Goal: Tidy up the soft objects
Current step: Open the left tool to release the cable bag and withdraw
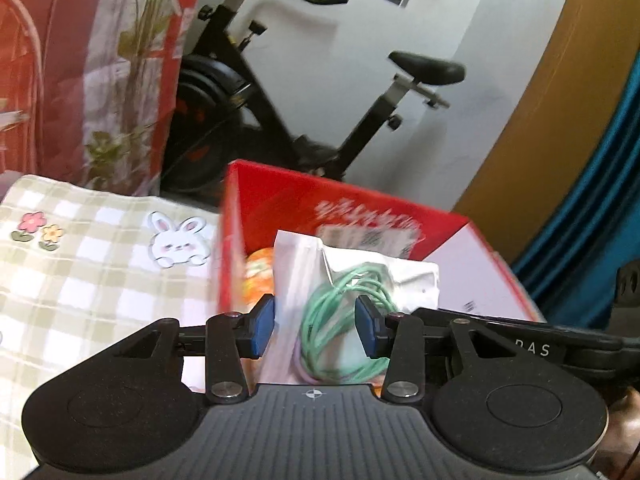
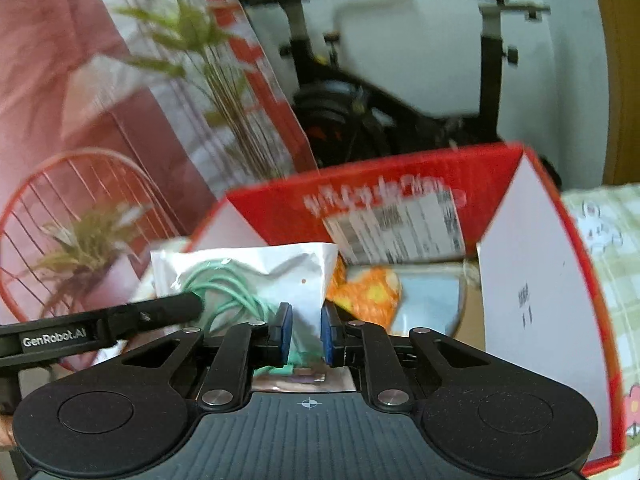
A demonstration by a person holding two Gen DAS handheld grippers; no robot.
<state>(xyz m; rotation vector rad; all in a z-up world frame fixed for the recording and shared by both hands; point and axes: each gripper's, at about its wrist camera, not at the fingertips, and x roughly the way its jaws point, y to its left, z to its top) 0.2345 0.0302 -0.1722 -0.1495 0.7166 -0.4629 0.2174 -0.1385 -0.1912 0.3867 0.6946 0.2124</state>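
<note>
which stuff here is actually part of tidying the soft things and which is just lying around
Part of the job:
- white pouch with green cord, between both grippers
- red box
- orange soft item inside the box
- left gripper
- right gripper

Just lying about:
- stationary bike
- checked cloth
- red wire chair
- plant

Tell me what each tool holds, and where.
Both grip the white pouch of green cord: right tool at its lower edge, left tool around its middle.
</note>
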